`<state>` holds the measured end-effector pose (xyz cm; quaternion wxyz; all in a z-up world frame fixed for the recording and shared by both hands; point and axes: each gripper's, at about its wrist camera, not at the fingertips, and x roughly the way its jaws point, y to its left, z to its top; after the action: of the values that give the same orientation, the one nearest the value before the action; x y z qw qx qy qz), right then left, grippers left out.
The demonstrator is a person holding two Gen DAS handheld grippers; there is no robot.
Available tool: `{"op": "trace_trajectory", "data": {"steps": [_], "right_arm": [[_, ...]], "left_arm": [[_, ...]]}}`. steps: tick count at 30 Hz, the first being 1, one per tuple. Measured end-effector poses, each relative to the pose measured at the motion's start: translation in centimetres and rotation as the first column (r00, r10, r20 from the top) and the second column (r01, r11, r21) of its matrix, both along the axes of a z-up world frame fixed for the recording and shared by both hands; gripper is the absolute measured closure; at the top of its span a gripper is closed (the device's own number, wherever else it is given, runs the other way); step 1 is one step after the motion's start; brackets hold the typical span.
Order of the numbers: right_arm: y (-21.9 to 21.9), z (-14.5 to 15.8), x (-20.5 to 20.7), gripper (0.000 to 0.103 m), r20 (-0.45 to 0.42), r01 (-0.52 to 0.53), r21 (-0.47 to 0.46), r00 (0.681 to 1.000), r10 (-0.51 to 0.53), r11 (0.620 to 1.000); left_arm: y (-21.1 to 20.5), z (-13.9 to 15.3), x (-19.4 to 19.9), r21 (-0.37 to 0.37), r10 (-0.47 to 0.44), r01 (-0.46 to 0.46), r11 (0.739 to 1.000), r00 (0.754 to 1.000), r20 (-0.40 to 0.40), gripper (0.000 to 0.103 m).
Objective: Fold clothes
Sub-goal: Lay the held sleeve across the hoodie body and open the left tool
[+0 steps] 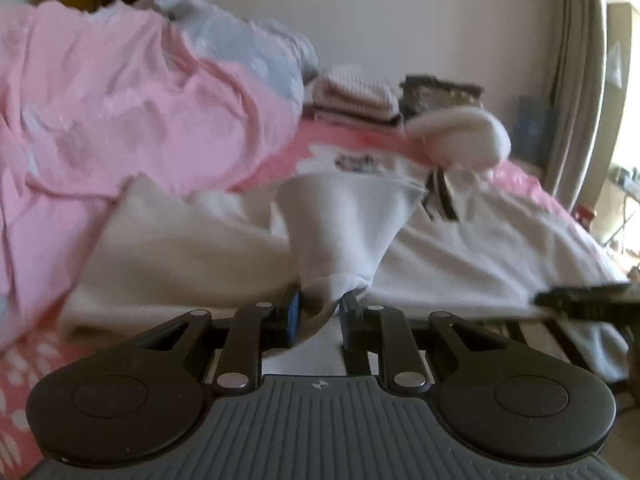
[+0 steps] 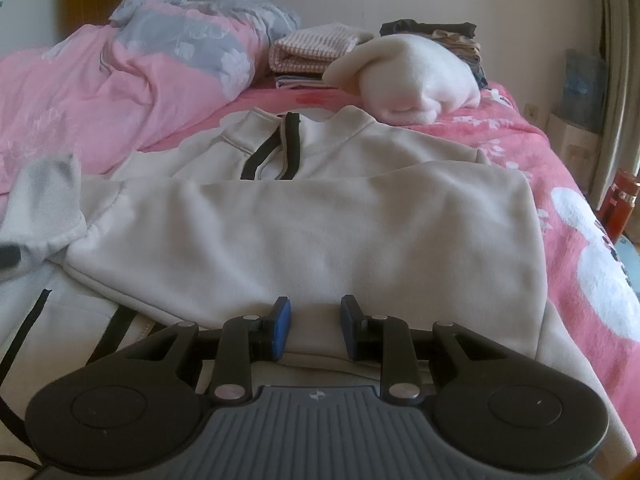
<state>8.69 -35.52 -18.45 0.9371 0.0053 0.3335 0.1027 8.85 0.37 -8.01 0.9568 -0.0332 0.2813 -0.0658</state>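
Sweatshirt [image 2: 304,232] cuff pinched in left gripper [image 1: 320,312], hem fold between right gripper [image 2: 316,328] pads

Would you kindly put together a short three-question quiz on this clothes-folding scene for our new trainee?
1. True or false: the left gripper is pinching a bunched piece of the cream sweatshirt.
2. Multiple choice: What lies just beyond the sweatshirt's collar on the bed, in the right wrist view? A) a rolled white blanket B) a blue backpack C) a pair of shoes
3. Fill in: the sweatshirt's neck opening is edged with ____ trim.

Key
1. True; the fabric fans out from between its pads.
2. A
3. black
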Motion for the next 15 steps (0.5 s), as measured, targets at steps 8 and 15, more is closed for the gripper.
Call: {"op": "trace_trajectory", "data": {"steps": [8, 15], "right_arm": [[0.01, -0.08, -0.12, 0.075, 0.003, 0.003, 0.004, 1.0, -0.003, 1.0], [0.04, -0.14, -0.15, 0.075, 0.01, 0.005, 0.003, 1.0, -0.005, 1.0]], "left_arm": [[-1.11, -0.23, -0.42, -0.037, -0.047, 0.045, 0.998, 0.997, -0.053, 0.042], [-1.17, -0.46, -0.76, -0.051, -0.056, 0.05, 0.997, 0.993, -0.106, 0.038]]}}
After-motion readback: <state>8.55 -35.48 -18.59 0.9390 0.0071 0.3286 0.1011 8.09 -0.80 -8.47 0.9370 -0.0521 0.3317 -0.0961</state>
